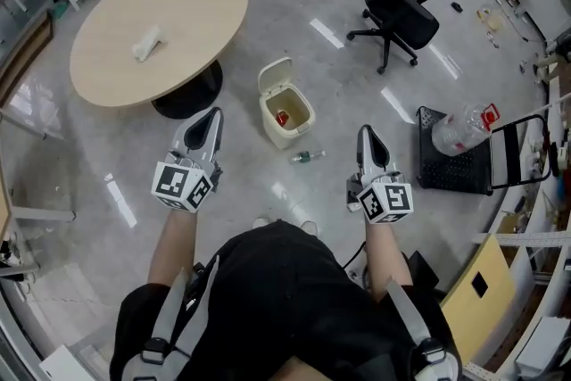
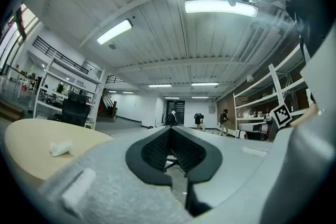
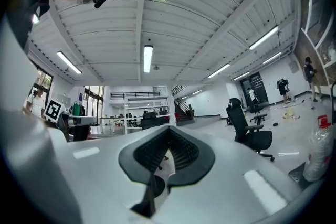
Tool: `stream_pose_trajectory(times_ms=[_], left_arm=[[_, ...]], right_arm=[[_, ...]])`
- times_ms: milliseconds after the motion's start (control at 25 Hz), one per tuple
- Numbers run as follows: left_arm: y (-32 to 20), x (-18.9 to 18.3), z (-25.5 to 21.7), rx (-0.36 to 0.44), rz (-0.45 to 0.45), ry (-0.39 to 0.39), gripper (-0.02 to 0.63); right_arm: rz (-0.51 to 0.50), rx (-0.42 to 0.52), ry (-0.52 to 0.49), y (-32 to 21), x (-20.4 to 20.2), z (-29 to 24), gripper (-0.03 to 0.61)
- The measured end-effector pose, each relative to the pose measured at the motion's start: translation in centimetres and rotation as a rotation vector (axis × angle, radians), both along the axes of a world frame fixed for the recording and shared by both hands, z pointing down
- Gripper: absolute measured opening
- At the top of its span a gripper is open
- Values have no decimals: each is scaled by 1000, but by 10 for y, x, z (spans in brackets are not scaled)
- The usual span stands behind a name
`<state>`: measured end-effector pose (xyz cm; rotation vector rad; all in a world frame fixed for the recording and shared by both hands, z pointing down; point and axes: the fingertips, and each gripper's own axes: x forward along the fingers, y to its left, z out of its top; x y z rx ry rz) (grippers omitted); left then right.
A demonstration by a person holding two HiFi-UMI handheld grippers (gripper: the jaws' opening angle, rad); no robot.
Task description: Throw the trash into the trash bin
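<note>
A small cream trash bin (image 1: 285, 110) stands on the floor with its lid up and something red inside. A small bottle (image 1: 308, 157) lies on the floor just to its near right. A crumpled white tissue (image 1: 147, 42) lies on the round beige table (image 1: 116, 76); the left gripper view also shows this tissue (image 2: 61, 148). My left gripper (image 1: 212, 117) hovers left of the bin, shut and empty, pointing level (image 2: 171, 128). My right gripper (image 1: 366, 135) hovers right of the small bottle, also shut with nothing in it (image 3: 169, 128).
A black office chair (image 1: 401, 6) stands at the far right. A black crate (image 1: 451, 165) at the right has a clear plastic bottle (image 1: 462, 129) on it. Shelves and boards line the right edge. People stand far off in the hall.
</note>
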<state>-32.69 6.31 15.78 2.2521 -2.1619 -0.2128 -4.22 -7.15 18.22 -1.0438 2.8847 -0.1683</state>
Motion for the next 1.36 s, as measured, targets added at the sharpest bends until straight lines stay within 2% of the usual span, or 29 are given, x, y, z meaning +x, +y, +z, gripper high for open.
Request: stream_pose_trajectory(times_ms=[160, 280, 480, 720, 840, 1360], left_arm=[[-2, 26, 4, 6, 4, 32, 3], [-16, 43, -7, 36, 28, 34, 3], [-30, 67, -8, 68, 4, 33, 3], [-19, 72, -4, 78, -75, 16, 3], [-14, 75, 1, 54, -95, 23, 3], [-21, 90, 13, 23, -92, 43, 3]], right_arm=[[30, -29, -7, 8, 38, 4, 5], [32, -11, -23, 0, 50, -6, 5], [-16, 27, 17, -12, 51, -3, 3], [-54, 25, -1, -20, 52, 1, 3], [-70, 14, -13, -21, 52, 6, 4], [-90, -16, -15, -24, 51, 17, 3]])
